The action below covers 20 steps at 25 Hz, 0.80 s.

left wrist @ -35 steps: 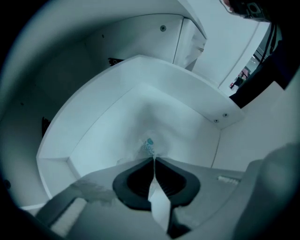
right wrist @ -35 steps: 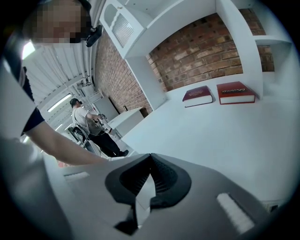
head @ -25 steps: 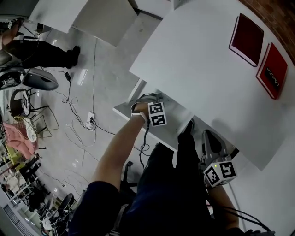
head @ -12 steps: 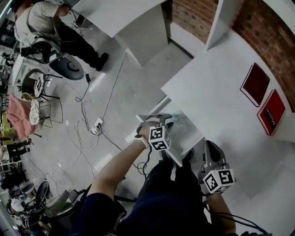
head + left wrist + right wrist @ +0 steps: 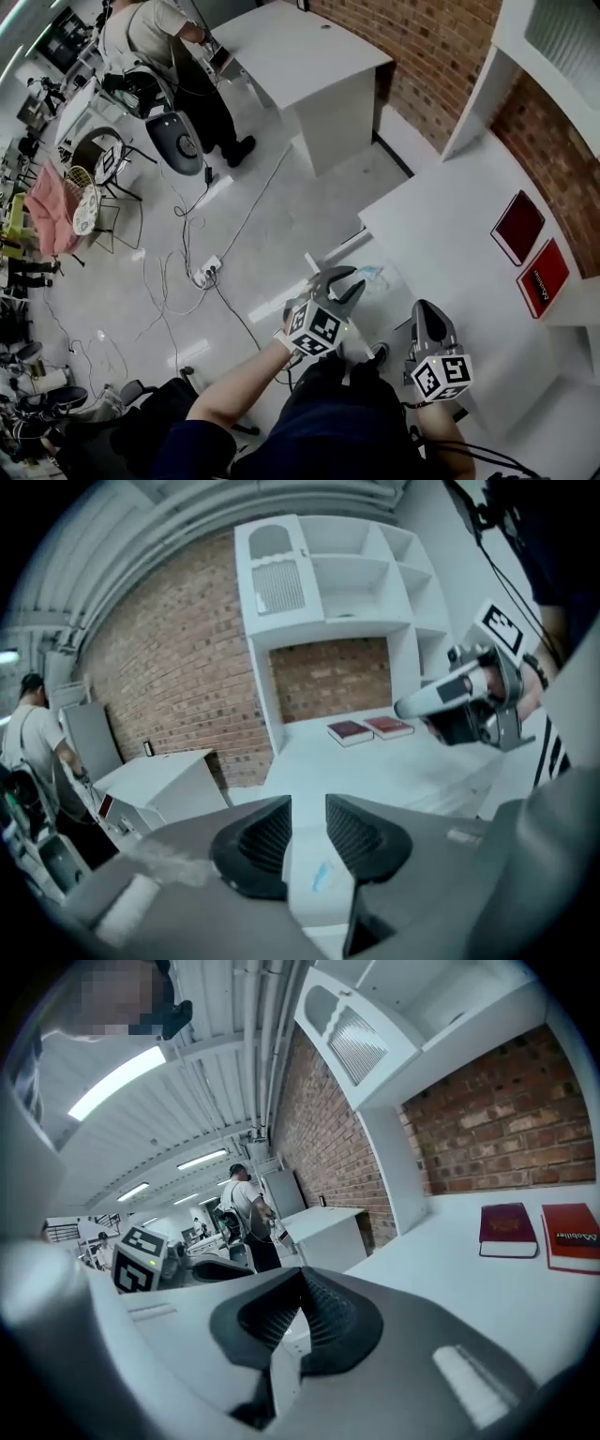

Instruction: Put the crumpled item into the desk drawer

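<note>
- R gripper [image 5: 299, 1279], near right: jaws pressed together, empty.
- L gripper [image 5: 307, 806], near left, over the open drawer [image 5: 392, 287]: I see jaws apart, closing, nothing btwn them.
- Crumpled item [image 5: 371, 274] lies in drawer, below L jaws.
- Far right: two red books [image 5: 517, 227] on desk [image 5: 441, 216].

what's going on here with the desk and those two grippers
A person holds a gripper in each hand at a white desk. The left gripper hangs over the open drawer, its jaws closing with nothing pressed between them. The pale blue crumpled item lies below them, apparently in the drawer. The right gripper is held beside it, jaws together and empty. Two red books lie on the desk.
</note>
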Each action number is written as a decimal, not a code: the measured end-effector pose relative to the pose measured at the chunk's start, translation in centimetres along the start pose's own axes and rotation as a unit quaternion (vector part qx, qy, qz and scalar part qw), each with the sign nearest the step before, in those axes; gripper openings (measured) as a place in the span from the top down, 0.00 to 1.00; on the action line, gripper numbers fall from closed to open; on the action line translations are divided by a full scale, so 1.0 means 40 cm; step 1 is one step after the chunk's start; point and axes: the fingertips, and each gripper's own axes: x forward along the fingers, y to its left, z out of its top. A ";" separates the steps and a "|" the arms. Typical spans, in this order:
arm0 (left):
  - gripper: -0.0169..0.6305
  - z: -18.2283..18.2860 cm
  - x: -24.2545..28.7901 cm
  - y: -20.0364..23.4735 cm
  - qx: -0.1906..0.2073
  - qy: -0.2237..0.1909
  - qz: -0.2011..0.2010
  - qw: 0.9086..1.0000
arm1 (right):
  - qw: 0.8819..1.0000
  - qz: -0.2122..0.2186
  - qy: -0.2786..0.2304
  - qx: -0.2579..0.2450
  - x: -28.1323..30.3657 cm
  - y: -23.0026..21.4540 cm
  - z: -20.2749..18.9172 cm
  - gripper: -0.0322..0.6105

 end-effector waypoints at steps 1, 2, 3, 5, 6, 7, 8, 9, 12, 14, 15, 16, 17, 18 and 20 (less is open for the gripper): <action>0.78 0.019 -0.027 -0.004 -0.023 -0.014 0.003 1.000 | 1.000 0.004 -0.003 -0.005 -0.004 0.013 0.009 0.95; 0.78 0.039 -0.054 -0.006 -0.045 -0.027 0.006 0.999 | 1.000 0.007 -0.007 -0.010 -0.007 0.027 0.018 0.95; 0.78 0.061 -0.079 -0.006 -0.065 -0.041 0.008 0.997 | 1.000 0.010 -0.011 -0.014 -0.011 0.039 0.028 0.95; 0.80 0.103 -0.125 -0.002 -0.101 -0.068 0.014 0.992 | 0.999 0.017 -0.019 -0.021 -0.016 0.062 0.046 0.95; 0.80 0.118 -0.145 0.000 -0.118 -0.080 0.018 0.990 | 0.999 0.020 -0.022 -0.025 -0.018 0.071 0.053 0.95; 0.81 0.131 -0.161 0.002 -0.134 -0.090 0.022 0.987 | 0.999 0.023 -0.024 -0.028 -0.020 0.080 0.061 0.95; 0.81 0.142 -0.176 0.002 -0.148 -0.100 0.025 0.984 | 0.999 0.026 -0.027 -0.031 -0.022 0.087 0.069 0.95; 0.81 0.153 -0.188 0.002 -0.160 -0.109 0.027 0.981 | 0.999 0.028 -0.030 -0.034 -0.024 0.094 0.078 0.95; 0.83 0.185 -0.218 -0.005 -0.180 -0.130 0.031 0.975 | 0.998 0.034 -0.040 -0.041 -0.037 0.109 0.101 0.95; 0.83 0.203 -0.234 -0.008 -0.183 -0.140 0.037 0.973 | 0.997 0.037 -0.047 -0.046 -0.046 0.118 0.116 0.95; 0.84 0.211 -0.243 -0.007 -0.185 -0.145 0.040 0.971 | 0.997 0.038 -0.051 -0.048 -0.051 0.122 0.124 0.95; 0.86 0.219 -0.252 -0.007 -0.189 -0.151 0.044 0.969 | 0.996 0.039 -0.055 -0.051 -0.057 0.126 0.132 0.95; 0.87 0.225 -0.261 -0.007 -0.192 -0.157 0.047 0.968 | 0.996 0.039 -0.059 -0.053 -0.064 0.131 0.139 0.95; 0.88 0.232 -0.272 -0.008 -0.195 -0.163 0.050 0.966 | 0.996 0.040 -0.064 -0.056 -0.072 0.136 0.145 0.95; 0.91 0.252 -0.294 -0.007 -0.201 -0.175 0.055 0.962 | 0.995 0.040 -0.073 -0.061 -0.086 0.145 0.160 0.95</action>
